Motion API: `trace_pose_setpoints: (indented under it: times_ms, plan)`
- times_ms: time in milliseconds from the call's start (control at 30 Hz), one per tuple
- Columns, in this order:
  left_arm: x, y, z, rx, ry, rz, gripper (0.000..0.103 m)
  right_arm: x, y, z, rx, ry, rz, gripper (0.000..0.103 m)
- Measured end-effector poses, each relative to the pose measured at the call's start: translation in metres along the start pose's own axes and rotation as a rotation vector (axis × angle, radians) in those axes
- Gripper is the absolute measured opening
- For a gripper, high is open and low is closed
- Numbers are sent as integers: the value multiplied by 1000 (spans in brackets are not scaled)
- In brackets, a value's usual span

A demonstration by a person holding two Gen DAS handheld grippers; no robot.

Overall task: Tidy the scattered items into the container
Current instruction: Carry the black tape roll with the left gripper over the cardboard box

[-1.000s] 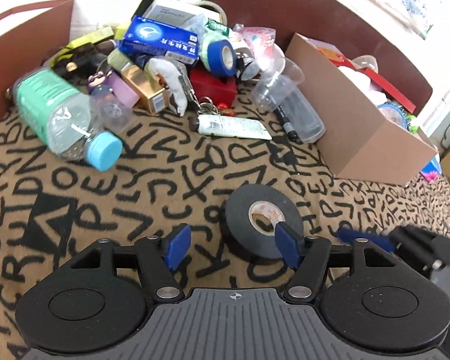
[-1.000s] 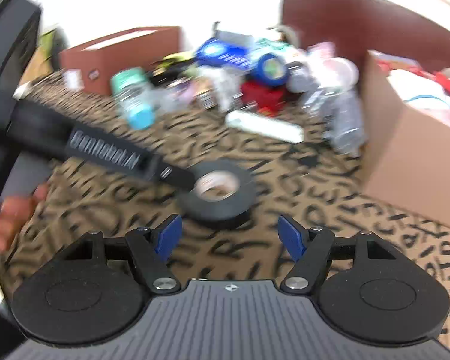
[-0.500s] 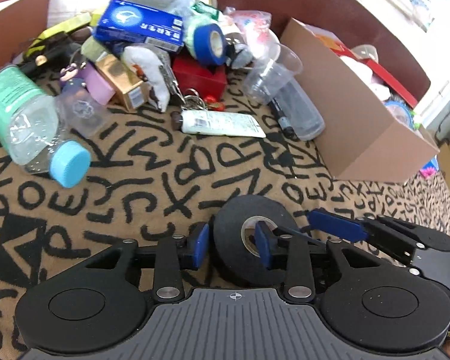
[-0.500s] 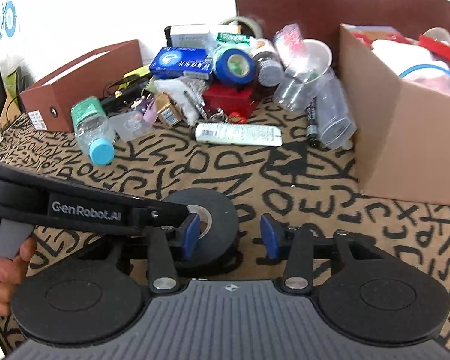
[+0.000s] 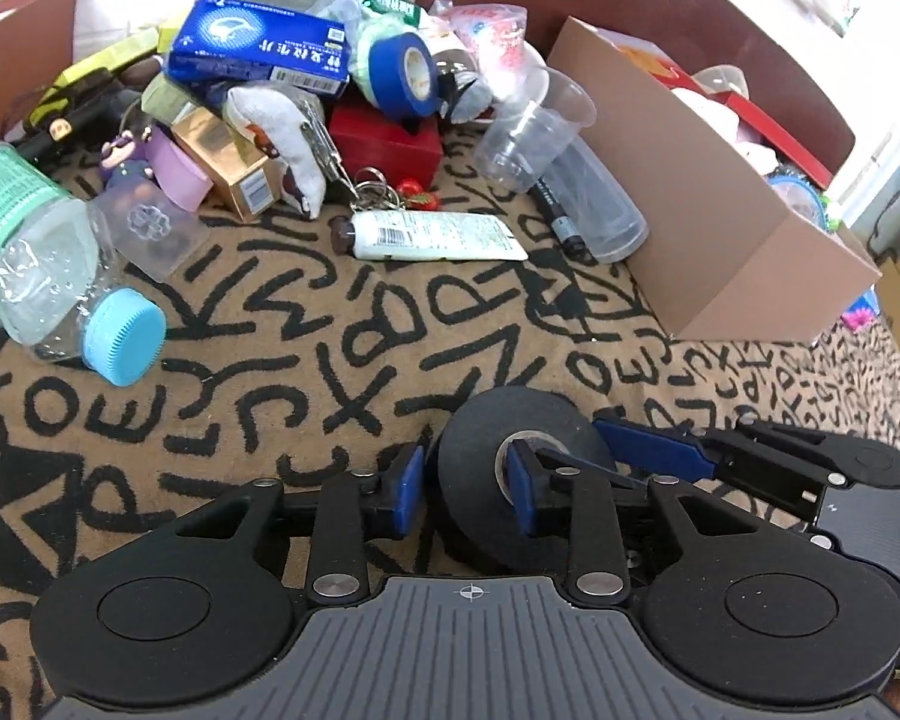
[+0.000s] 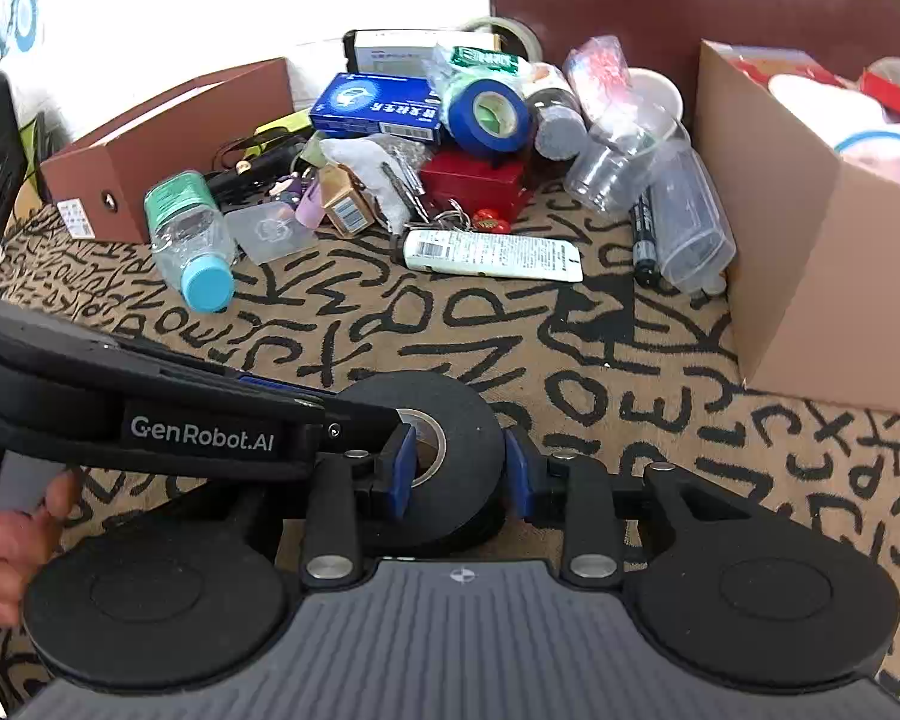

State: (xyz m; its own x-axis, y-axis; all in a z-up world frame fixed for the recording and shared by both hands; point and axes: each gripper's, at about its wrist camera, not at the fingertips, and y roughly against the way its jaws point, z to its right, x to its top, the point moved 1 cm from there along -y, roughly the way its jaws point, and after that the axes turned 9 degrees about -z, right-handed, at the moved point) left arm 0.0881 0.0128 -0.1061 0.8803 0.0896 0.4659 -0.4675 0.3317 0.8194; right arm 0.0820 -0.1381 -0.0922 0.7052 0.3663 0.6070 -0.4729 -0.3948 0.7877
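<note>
A black tape roll (image 5: 510, 420) lies on the letter-patterned cloth close in front of both grippers. My left gripper (image 5: 465, 492) is shut on its left wall, one pad outside and one in the core. My right gripper (image 6: 459, 474) has the roll's (image 6: 468, 420) right wall between its closing jaws, with one pad in the core and one against the outer side. In the left wrist view, a finger of the right gripper (image 5: 648, 450) reaches in from the right. The open cardboard box (image 5: 720, 228) stands at the right, partly filled.
A heap of items lies at the back: blue tape (image 5: 402, 72), blue carton (image 5: 258, 48), red box (image 5: 384, 138), white tube (image 5: 432, 234), plastic cups (image 5: 534, 132), marker (image 5: 558, 216) and a bottle with a blue cap (image 5: 60, 276). A brown box (image 6: 168, 144) stands at the left. A hand (image 6: 12, 546) holds the left gripper.
Both grippers moved in onto the black tape roll and their jaws closed from wide apart onto its walls. The roll has tipped up slightly on the cloth.
</note>
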Motion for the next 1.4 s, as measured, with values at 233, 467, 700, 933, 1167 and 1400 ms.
trace_pose_setpoints:
  times_ms: [233,467,700,933,1167,1400]
  plan:
    - [1,0,2,18,-7,-4,35,-1,-1,-2,-8,3,5,35]
    - [-11,16,20,34,-25,-5,29,-10,20,-4,-21,11,6,33]
    - [-6,43,60,10,-92,79,29,-12,67,5,-78,-2,116,33]
    - [27,59,108,-29,-181,156,29,5,105,33,-163,-23,242,32]
    - [75,61,152,-84,-236,228,29,32,132,74,-252,-41,358,31]
    - [126,30,178,-123,-253,231,29,62,124,125,-293,-92,383,31]
